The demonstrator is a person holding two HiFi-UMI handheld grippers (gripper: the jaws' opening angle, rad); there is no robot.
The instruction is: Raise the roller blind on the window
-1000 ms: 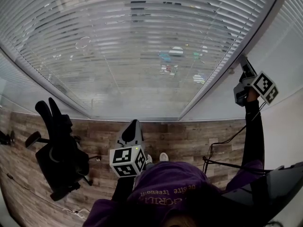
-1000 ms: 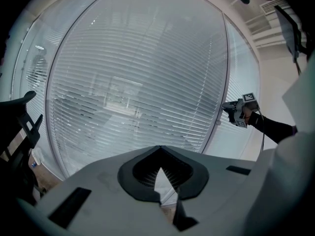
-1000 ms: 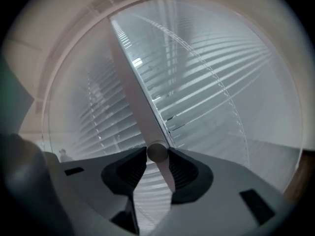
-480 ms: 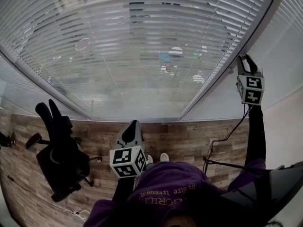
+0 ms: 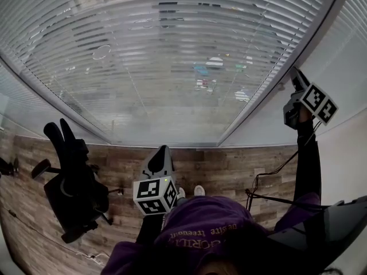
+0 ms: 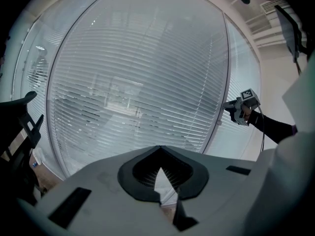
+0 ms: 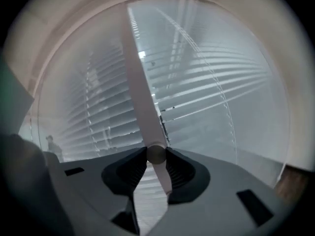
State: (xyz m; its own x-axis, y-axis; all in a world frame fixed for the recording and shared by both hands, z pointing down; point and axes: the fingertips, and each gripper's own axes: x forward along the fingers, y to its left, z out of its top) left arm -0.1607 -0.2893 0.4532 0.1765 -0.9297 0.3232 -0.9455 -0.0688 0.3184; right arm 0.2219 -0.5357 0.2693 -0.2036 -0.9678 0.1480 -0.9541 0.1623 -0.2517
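Slats of the blind (image 5: pixel 172 56) are hanging all the way down, their lowest edge lying just above the floor (image 5: pixel 229 165). They are filling the upper half of the head view from 9 to 3 o'clock.

In that view the right tool (image 5: pixel 296 80) is reaching up at about 2 o'clock, at the end of a dark sleeve (image 5: pixel 307 153). It is sitting beside the white post (image 5: pixel 258 105) at the blind's right edge, and what it is gripping is not showing from there. The right gripper view is settling that. A thin white wand (image 7: pixel 140 82) is running from 12 o'clock down between the jaws. The two dark pads are pressing on a rounded part of it from either side, so this tool is grasping the wand.

The left tool (image 5: pixel 161 149) is sitting low at 6 o'clock in the head view, well apart from the blind and pointing toward it. Its own view is showing the jaw tips meeting with nothing between them, so it is clenched and empty. The same view is also catching the right tool, small at 3 o'clock, against the post.

Only the head view is taking in the black chair (image 5: pixel 74 193) standing on the floor at 8 o'clock and the cable (image 5: pixel 275 168) trailing at 4 o'clock.
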